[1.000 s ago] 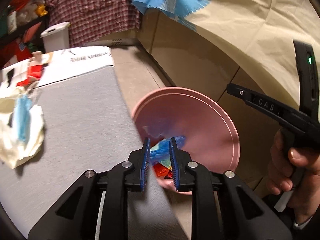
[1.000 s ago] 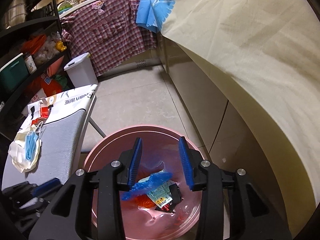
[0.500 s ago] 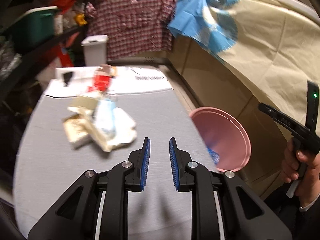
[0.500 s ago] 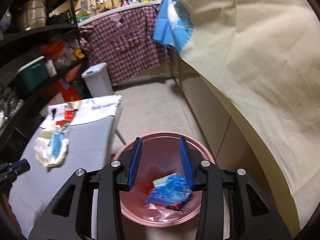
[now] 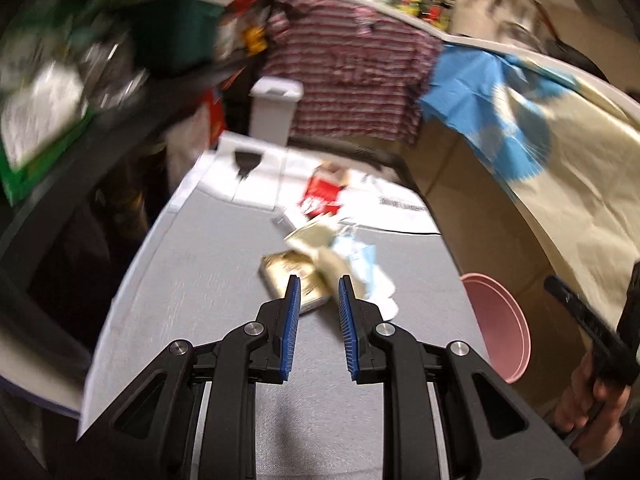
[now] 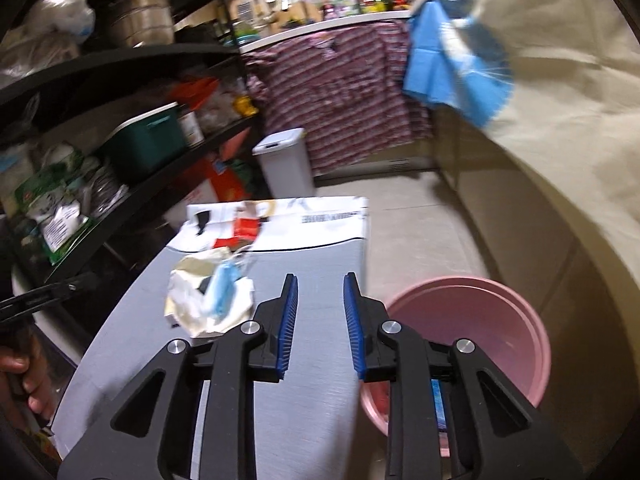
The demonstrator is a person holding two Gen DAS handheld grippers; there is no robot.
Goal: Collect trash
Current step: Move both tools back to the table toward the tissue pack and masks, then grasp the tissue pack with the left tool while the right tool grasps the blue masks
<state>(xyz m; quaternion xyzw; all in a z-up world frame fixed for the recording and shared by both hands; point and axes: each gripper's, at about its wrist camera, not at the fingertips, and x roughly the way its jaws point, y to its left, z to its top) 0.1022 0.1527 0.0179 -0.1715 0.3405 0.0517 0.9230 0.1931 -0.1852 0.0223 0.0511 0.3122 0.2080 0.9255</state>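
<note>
Since trash remains: pile (image 5: 332,268) dead ahead of left gripper (image 5: 319,298).
Left jaws: slightly parted, empty.
Right gripper (image 6: 320,300): closing, empty, farther off.

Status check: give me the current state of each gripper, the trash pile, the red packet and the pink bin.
left gripper: jaws apart, nothing between them.
right gripper: jaws closing, nothing between them.
trash pile: loose on the grey table, untouched.
red packet: lying on the white paper at the table's far end.
pink bin: upright beside the table, some trash inside.
</note>
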